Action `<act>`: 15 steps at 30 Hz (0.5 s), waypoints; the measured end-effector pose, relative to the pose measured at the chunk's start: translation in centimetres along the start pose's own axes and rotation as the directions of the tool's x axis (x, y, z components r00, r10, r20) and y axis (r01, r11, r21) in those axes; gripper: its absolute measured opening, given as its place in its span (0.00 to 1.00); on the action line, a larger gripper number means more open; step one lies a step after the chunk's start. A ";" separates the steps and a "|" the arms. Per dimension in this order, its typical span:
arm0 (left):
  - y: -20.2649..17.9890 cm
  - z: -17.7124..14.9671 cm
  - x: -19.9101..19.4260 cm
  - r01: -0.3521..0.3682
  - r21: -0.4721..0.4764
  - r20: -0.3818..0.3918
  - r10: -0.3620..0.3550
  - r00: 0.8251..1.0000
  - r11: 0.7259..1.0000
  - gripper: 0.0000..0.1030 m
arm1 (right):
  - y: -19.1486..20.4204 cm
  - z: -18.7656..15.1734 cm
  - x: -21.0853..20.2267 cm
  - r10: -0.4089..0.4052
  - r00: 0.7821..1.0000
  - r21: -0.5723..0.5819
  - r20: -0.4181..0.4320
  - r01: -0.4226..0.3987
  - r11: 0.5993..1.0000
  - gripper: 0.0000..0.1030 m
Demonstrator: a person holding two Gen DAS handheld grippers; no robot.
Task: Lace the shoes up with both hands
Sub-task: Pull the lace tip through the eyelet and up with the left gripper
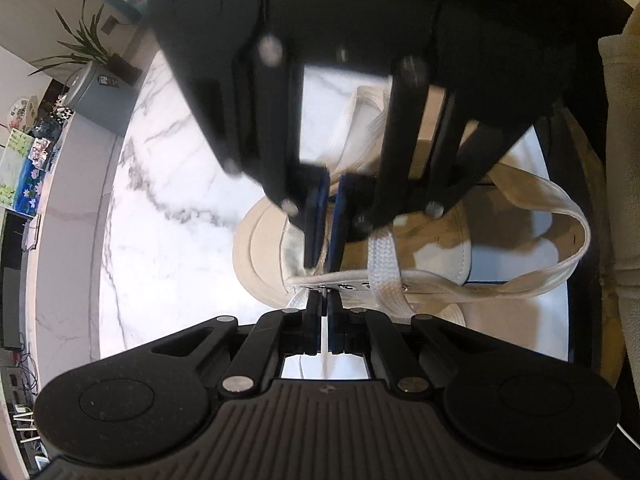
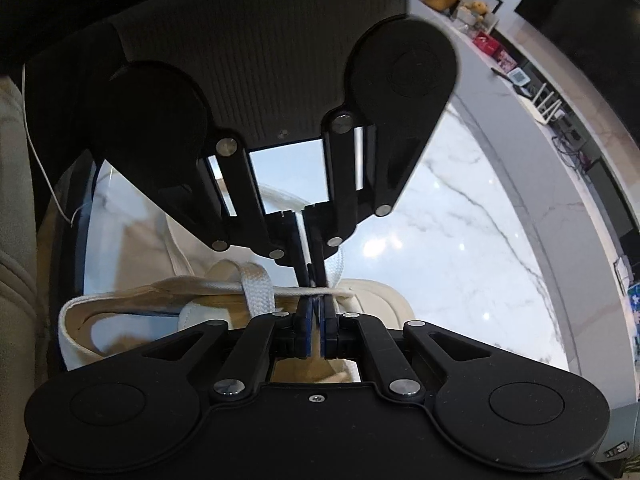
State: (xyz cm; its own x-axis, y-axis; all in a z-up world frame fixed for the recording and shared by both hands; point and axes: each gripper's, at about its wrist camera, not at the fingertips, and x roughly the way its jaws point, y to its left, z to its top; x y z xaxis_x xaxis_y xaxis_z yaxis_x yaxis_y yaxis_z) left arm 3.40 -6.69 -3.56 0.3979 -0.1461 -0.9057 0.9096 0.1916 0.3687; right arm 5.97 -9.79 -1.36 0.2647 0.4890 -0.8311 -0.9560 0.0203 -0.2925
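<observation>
Two hand-held grippers meet nose to nose over a cream canvas shoe (image 1: 360,240), which lies on its side at the near edge of the table (image 1: 172,184), toe to the left in the left wrist view and eyelet row (image 1: 352,286) turned toward that camera. The left gripper (image 1: 325,300) is closed on the thin tip of the white lace (image 1: 386,276) right at the eyelet row, with a strand running back between its fingers; the right gripper (image 1: 327,240), reaching in from the far side, is likewise closed, its blue pads (image 1: 340,224) together on what appears to be the shoe's edge or tongue, though the exact contact is hidden. The likely failure is a lost tip: so slight a hold on the aglet could slip if either hand pulls before the other yields, and the tip would drop back through the hole. The shoe, steadied only by the right gripper, may also slide on the glossy top. The flat lace already shows a fold near the eyelets and could twist further. The table is polished white marble with grey veins, mirroring ceiling lights. Beyond it stand a potted plant (image 1: 86,46), a long white counter (image 2: 532,128) crowded with small items, and a pale upholstered seat (image 2: 20,184).
</observation>
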 end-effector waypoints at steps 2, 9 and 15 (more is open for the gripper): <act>-0.2 -0.2 -0.2 -0.006 -0.011 -0.007 0.006 1.000 1.000 0.02 | 0.1 -0.3 -1.1 -0.030 0.999 0.034 0.010 0.030 0.999 0.07; -0.6 -1.2 -2.0 -0.063 -0.028 -0.041 0.062 0.997 0.998 0.02 | 0.9 -2.2 -3.9 -0.120 0.993 0.180 0.018 0.115 0.977 0.16; -0.1 -1.5 -4.6 -0.119 -0.032 -0.090 0.115 0.989 0.992 0.02 | 2.1 -3.4 -5.5 -0.168 0.986 0.305 0.011 0.157 0.939 0.16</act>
State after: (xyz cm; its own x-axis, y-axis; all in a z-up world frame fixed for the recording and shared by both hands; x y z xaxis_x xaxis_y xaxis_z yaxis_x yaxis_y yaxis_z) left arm 1.30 -4.64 0.24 0.4878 -0.0353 -0.8722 0.8517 0.2382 0.4667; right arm 2.92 -15.37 1.03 0.4201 0.4880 -0.7651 -0.8951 0.3615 -0.2609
